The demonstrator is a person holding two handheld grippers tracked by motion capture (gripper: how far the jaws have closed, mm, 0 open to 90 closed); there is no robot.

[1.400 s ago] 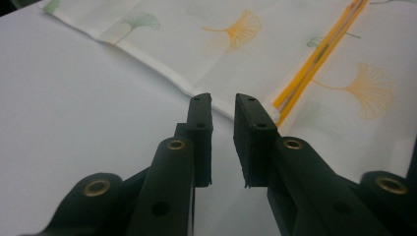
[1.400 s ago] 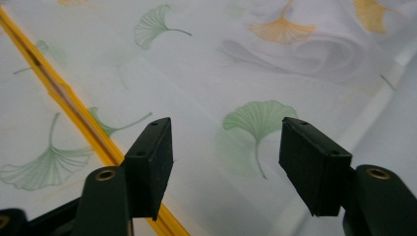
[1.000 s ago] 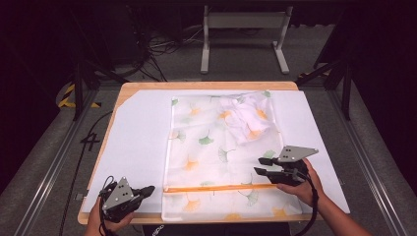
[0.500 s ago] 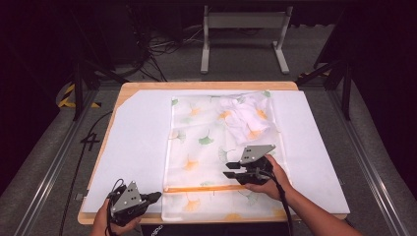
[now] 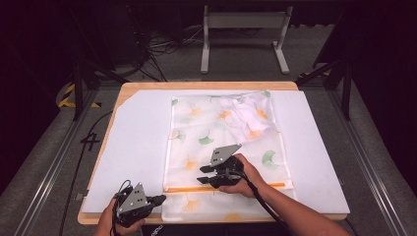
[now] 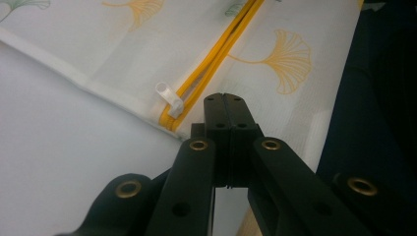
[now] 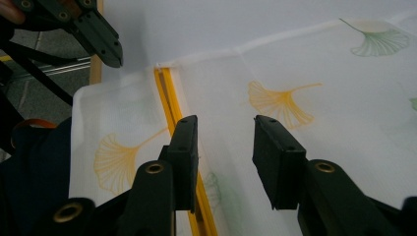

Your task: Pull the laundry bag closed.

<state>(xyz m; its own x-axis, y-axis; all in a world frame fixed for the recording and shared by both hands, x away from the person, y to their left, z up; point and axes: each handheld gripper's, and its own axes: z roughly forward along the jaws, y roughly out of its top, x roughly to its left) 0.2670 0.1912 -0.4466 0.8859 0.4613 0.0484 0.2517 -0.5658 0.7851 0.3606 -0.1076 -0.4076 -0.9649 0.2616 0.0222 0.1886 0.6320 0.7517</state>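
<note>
My landmark is the yellow zipper [image 5: 226, 187], which runs across the near part of the mesh bag [image 5: 226, 147]. The bag is white, printed with ginkgo leaves, and lies flat on the white mat [image 5: 133, 147] covering the bench [image 5: 206, 85]. A crumpled cloth [image 5: 246, 115] sits inside the bag at its far end, well away from the zipper.

My right tool [image 5: 209, 174] is over the bag at the middle of the zipper. In the right gripper view its jaws stand wide apart with nothing between them; one jaw is directly above the zipper [image 7: 172, 105], the other over the printed mesh beside it.

My left tool [image 5: 158, 199] is at the zipper's left end, at the near left corner of the bag. In the left gripper view its jaws are pressed fully together, holding nothing. The white zipper pull [image 6: 168, 98] lies just beside the jaw tips, at the end of the zipper [image 6: 216, 54]; I cannot tell whether they touch.
</note>
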